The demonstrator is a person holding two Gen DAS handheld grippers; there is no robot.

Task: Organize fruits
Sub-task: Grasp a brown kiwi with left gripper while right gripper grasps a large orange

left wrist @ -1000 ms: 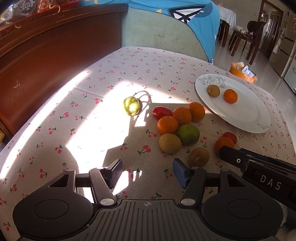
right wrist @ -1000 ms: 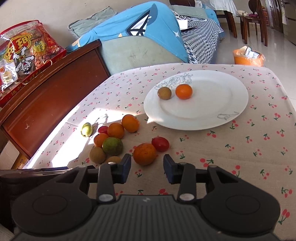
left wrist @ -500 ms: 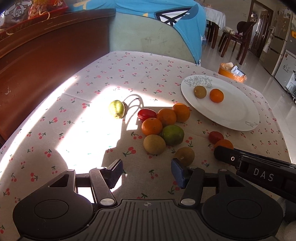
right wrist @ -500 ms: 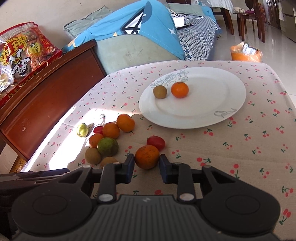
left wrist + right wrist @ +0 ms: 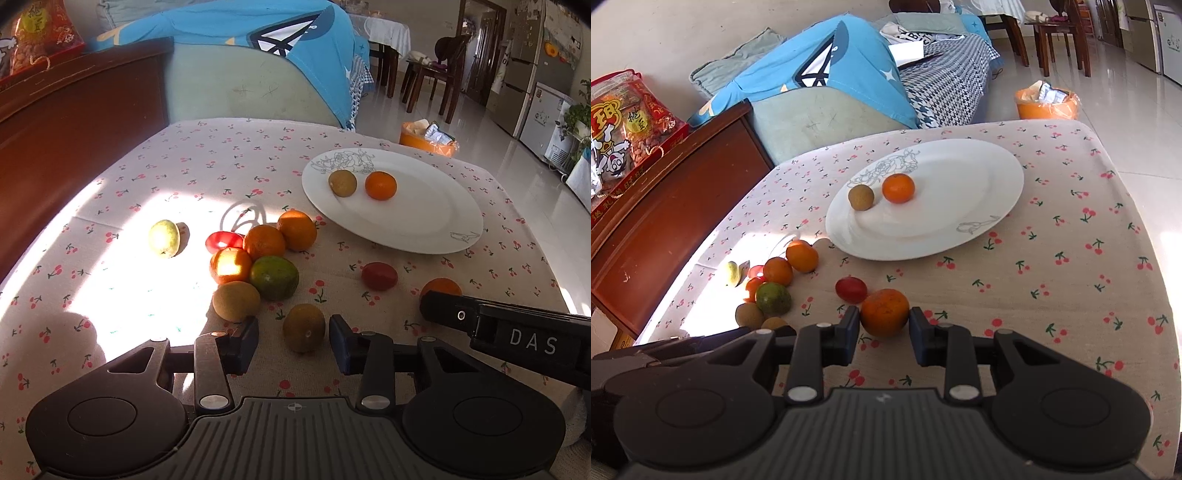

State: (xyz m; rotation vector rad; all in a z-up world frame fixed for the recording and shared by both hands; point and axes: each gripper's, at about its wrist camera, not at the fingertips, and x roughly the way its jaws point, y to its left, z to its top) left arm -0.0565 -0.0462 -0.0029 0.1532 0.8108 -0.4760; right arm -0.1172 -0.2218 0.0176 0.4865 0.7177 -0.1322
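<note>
- Two hand-held grippers are each lined up on a loose fruit, so the step in hand looks like a double pick for the plate.
- Left gripper: its jaws are spread, with clear gaps on both sides of the dull brown round fruit sitting on the cherry-print tablecloth. The next move calls for closing on it squarely, then lifting.
- Just left of it, a tan-green kiwi-like fruit lies near the left finger and could be nudged. Behind it sits a cluster: a green citrus, three oranges, one of them sunlit, and a small red tomato.
- A pale green pear-shaped fruit lies apart in the sun patch at far left.
- Right gripper: its jaws flank the large orange citrus, seemingly touching or nearly so; I cannot tell whether it is clamped. The fruit rests on the cloth.
- A second red tomato sits just behind that citrus, close enough to roll if bumped.
- The white oval plate with grey line drawings lies beyond, holding a small brown fruit and a small orange, with plenty of bare plate for more.
</note>
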